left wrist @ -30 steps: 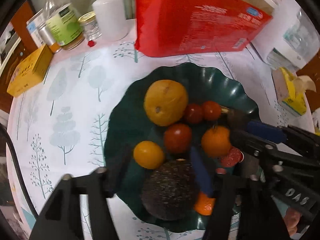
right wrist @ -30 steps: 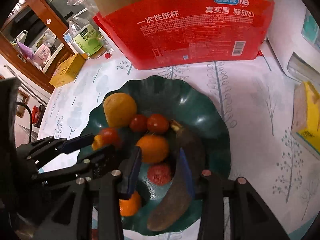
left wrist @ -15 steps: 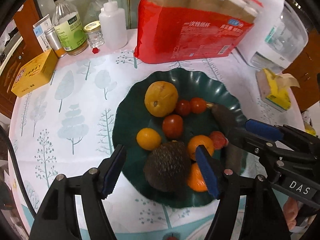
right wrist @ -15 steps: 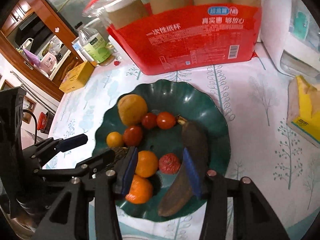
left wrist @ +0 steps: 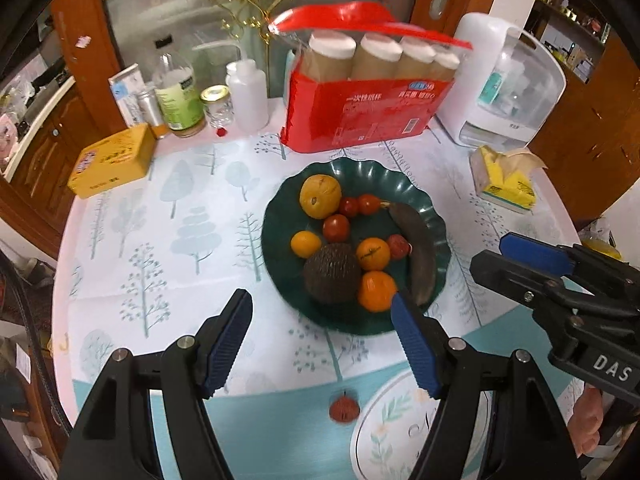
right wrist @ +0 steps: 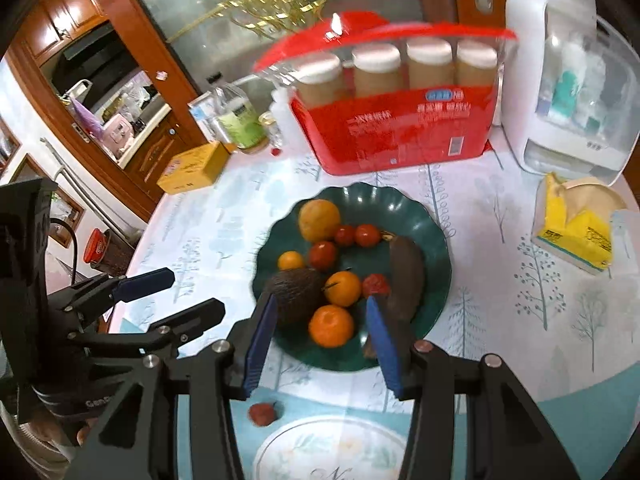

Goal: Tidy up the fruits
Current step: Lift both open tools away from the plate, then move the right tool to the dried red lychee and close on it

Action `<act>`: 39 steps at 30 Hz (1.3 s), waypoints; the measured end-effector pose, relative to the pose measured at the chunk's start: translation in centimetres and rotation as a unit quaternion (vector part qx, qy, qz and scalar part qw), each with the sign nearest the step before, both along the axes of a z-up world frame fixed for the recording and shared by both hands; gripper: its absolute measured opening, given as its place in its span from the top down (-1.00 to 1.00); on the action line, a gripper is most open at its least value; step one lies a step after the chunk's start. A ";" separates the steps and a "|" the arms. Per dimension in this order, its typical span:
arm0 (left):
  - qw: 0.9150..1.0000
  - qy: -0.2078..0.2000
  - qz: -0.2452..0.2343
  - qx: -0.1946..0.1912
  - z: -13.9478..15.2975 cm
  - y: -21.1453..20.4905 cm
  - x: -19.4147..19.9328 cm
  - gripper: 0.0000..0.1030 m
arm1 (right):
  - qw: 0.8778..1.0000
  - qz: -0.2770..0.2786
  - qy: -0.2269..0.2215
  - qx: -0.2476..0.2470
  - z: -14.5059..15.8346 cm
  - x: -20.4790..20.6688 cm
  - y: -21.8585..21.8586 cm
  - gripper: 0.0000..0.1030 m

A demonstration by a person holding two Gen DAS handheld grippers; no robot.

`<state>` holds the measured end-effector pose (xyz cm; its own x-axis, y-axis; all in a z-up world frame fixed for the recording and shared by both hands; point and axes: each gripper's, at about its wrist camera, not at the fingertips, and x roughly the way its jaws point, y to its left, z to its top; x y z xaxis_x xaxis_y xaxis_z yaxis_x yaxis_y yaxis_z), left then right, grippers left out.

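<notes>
A: ok so where's the fruit sitting vs the grippers?

B: Pretty much all of it is piled on the green scalloped plate (left wrist: 280, 208) mid-table. Left gripper (left wrist: 322, 322) hangs over the near edge of the table, jaws spread wide, nothing between them, plate just ahead of its tips. Right gripper (right wrist: 320, 332) is spread too and empty, blue pads framing the near side of the plate from above.

A: what's on the plate exactly?

B: Big yellow-orange fruit (left wrist: 320, 196) at the back, two small red tomatoes (left wrist: 359, 205) touching beside it, a bigger tomato (left wrist: 336, 227) in front of those. Small yellow-orange one (left wrist: 305, 244) on the left side, dark rough avocado (left wrist: 331, 273) at the front, two oranges (left wrist: 373, 254) next to it, a wrinkly red fruit (left wrist: 398, 245), and a very dark banana (left wrist: 418, 252) lying along the right side.

A: anything off the plate?

B: Yeah, one small red fruit (left wrist: 343, 409) lies on the tablecloth near the table's edge, beside a round leaf-print mat (left wrist: 384, 428), between the left gripper's fingers in its own view.

A: clutter?

B: Red pack of paper cups (left wrist: 368, 108) stands right behind the plate, white appliance (left wrist: 504, 80) to its right, yellow tissue pack (left wrist: 506, 180) near that. Bottles and jars (left wrist: 180, 96) and a yellow box (left wrist: 114, 160) at back left, well apart from the plate.
</notes>
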<state>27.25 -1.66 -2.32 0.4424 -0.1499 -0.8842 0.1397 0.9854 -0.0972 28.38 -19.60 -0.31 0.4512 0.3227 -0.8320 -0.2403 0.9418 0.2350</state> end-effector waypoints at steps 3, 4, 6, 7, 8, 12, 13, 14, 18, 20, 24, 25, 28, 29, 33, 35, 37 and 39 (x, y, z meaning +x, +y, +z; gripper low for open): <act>1.000 -0.009 0.000 -0.006 1.6 0.8 -2.4 -0.39 | 1.000 0.004 -0.017 0.001 1.9 -2.3 0.8 0.07; 1.000 -0.011 0.001 -0.006 2.0 1.0 -3.1 -0.41 | 1.000 0.004 -0.022 0.005 2.5 -3.1 1.0 0.07; 1.000 -0.019 0.003 -0.004 3.0 1.6 -4.7 -0.43 | 0.999 0.004 -0.029 0.013 3.5 -4.5 1.5 0.07; 1.000 -0.024 0.005 -0.003 3.4 1.9 -5.3 -0.44 | 0.999 0.005 -0.032 0.017 3.8 -5.1 1.7 0.07; 1.000 -0.028 0.008 -0.002 3.8 2.1 -6.0 -0.45 | 0.999 0.006 -0.035 0.019 4.2 -5.8 1.9 0.07; 0.998 -0.054 0.022 0.005 5.2 3.6 -8.7 -0.55 | 0.999 0.014 -0.048 0.018 5.1 -8.1 3.1 0.07; 0.998 -0.059 0.027 0.009 5.3 3.9 -9.2 -0.57 | 0.999 0.016 -0.049 0.019 5.2 -8.6 3.3 0.07; 0.997 -0.064 0.033 0.013 5.4 4.4 -9.8 -0.57 | 0.998 0.018 -0.050 0.021 5.2 -9.1 3.6 0.07; 0.996 -0.065 0.057 0.012 4.7 6.1 -11.3 -0.59 | 0.998 0.025 -0.058 0.014 4.8 -10.6 4.5 0.06; 0.995 -0.063 0.072 0.010 3.8 6.8 -11.9 -0.59 | 0.998 0.029 -0.061 0.007 4.1 -11.3 5.0 0.06; 0.994 -0.057 0.095 0.024 1.0 7.5 -12.6 -0.59 | 0.998 0.030 -0.054 -0.010 1.8 -11.9 5.6 0.06; 0.993 -0.053 0.098 0.026 0.3 7.5 -12.5 -0.59 | 0.998 0.029 -0.049 -0.015 1.0 -11.9 5.7 0.06; 0.993 -0.036 0.110 0.025 -2.4 7.6 -12.4 -0.59 | 0.999 0.029 -0.027 -0.020 -1.4 -11.6 5.8 0.06; 0.993 -0.029 0.113 0.024 -3.2 7.6 -12.3 -0.59 | 0.999 0.029 -0.020 -0.022 -2.2 -11.4 5.8 0.06; 0.992 0.003 0.124 0.022 -6.8 7.7 -11.9 -0.59 | 0.999 0.030 -0.001 -0.031 -4.8 -11.2 6.0 0.06; 0.991 0.016 0.128 0.021 -8.1 7.7 -11.8 -0.59 | 0.999 0.037 0.004 -0.039 -6.2 -11.1 6.2 0.06; 0.991 0.028 0.133 0.019 -9.4 7.9 -11.9 -0.59 | 0.998 0.044 0.010 -0.049 -7.5 -11.2 6.4 0.06; 0.990 0.040 0.136 0.020 -10.7 8.0 -11.9 -0.59 | 0.997 0.053 0.019 -0.058 -9.1 -11.1 6.7 0.06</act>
